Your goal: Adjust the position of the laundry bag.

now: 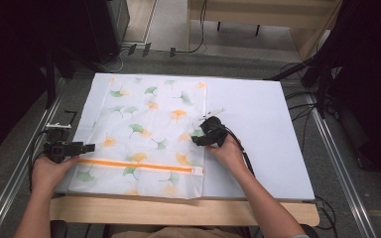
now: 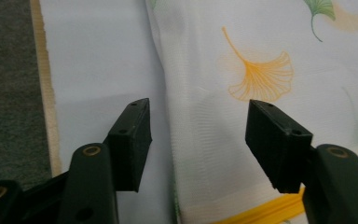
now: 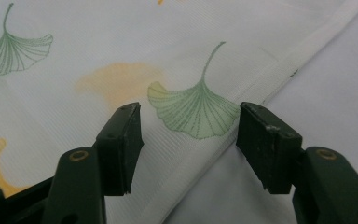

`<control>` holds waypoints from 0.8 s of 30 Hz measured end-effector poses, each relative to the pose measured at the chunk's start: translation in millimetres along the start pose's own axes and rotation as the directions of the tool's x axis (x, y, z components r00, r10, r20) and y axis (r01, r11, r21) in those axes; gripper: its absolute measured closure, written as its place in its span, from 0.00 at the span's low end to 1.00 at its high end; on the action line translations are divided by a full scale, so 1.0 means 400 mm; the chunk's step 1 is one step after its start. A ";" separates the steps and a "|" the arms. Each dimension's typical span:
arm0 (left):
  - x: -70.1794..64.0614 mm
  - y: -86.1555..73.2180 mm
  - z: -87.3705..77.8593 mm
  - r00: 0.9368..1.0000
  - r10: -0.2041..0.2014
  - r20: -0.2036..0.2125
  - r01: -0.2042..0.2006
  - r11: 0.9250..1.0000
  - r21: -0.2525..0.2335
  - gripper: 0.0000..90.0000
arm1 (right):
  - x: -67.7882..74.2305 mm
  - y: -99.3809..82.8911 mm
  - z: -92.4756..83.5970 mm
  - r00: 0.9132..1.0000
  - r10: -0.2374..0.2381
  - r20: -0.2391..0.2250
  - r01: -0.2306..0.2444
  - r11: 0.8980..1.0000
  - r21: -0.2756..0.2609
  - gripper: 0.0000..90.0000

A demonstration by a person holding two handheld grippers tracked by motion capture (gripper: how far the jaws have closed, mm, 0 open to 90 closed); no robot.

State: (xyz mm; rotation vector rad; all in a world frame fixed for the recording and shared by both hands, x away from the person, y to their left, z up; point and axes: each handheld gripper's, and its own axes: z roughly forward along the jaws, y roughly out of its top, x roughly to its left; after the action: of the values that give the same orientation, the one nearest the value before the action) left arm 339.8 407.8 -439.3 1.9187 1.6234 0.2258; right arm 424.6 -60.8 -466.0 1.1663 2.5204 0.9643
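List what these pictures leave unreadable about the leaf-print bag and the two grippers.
- Right gripper, high view: its jaws are hidden under its own body and the hand.
- Leaf-print bag, both gripper views: cut off by the frame edges, so its full outline is lost.
- Orange zipper, high view: the pull at its right end is too small to read.
- Bag contents: the cloth lies flat and hides whatever is inside.
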 end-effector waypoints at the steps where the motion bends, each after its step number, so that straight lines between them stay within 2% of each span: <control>1: -0.005 0.000 0.002 1.000 0.004 0.004 -0.004 1.000 0.008 0.50 | 0.007 0.003 0.004 1.000 -0.008 0.005 0.008 1.000 -0.003 0.48; 4: -0.009 0.001 0.003 1.000 0.004 0.007 -0.004 1.000 0.010 0.55 | 0.009 0.004 0.005 1.000 -0.024 0.016 0.024 1.000 -0.002 0.50; 5: -0.009 0.002 0.005 1.000 -0.003 0.022 0.003 1.000 0.016 0.55 | 0.009 0.004 0.006 1.000 -0.023 0.015 0.023 1.000 -0.006 0.52; 7: -0.015 0.002 0.006 1.000 0.006 -0.004 -0.006 1.000 0.020 0.60 | 0.007 0.003 0.005 1.000 -0.014 0.005 0.014 1.000 -0.016 0.58; 9: -0.016 0.002 0.006 1.000 0.005 -0.007 -0.005 1.000 0.021 0.63 | 0.009 0.003 0.006 1.000 -0.007 -0.004 0.007 1.000 -0.019 0.62; 11: -0.016 0.002 0.006 1.000 0.004 -0.010 -0.004 1.000 0.021 0.67 | 0.016 0.005 0.008 1.000 -0.026 0.015 0.026 0.999 -0.022 0.65; 13: -0.019 0.003 0.008 1.000 -0.004 -0.012 0.005 1.000 0.030 0.73 | 0.019 0.005 0.010 0.999 -0.041 0.028 0.041 0.999 -0.028 0.69; 15: -0.022 0.003 0.010 1.000 -0.006 -0.015 0.006 0.999 0.034 0.78 | 0.017 0.004 0.010 0.999 -0.034 0.035 0.035 0.999 -0.035 0.77; 16: -0.022 0.003 0.010 1.000 -0.006 -0.015 0.006 0.999 0.034 0.81 | 0.017 0.004 0.010 0.999 -0.034 0.035 0.035 0.999 -0.035 0.77; 17: -0.023 0.004 0.011 1.000 -0.014 -0.008 0.014 0.999 0.043 0.85 | 0.013 0.004 0.011 0.999 -0.023 0.036 0.025 0.999 -0.042 0.83; 20: -0.024 0.005 0.013 1.000 -0.020 -0.005 0.020 0.999 0.049 0.90 | 0.013 0.003 0.012 0.999 -0.033 0.042 0.035 0.998 -0.045 0.87; 21: -0.025 0.006 0.015 1.000 -0.027 0.005 0.026 0.998 0.063 0.95 | 0.016 0.004 0.012 0.998 -0.038 0.052 0.040 0.998 -0.045 0.92; 22: -0.025 0.006 0.015 1.000 -0.027 0.005 0.026 0.998 0.063 0.96 | 0.016 0.004 0.012 0.998 -0.038 0.052 0.040 0.998 -0.045 0.92; 24: -0.027 0.008 0.015 1.000 -0.030 0.008 0.029 0.997 0.072 0.98 | 0.019 0.004 0.012 0.998 -0.045 0.048 0.048 0.998 -0.044 0.99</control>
State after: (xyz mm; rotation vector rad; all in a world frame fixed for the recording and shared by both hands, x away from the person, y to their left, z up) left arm 343.0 395.6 -439.9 1.9453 1.6733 0.1479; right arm 422.8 -52.1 -468.1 1.0992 2.4648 0.9665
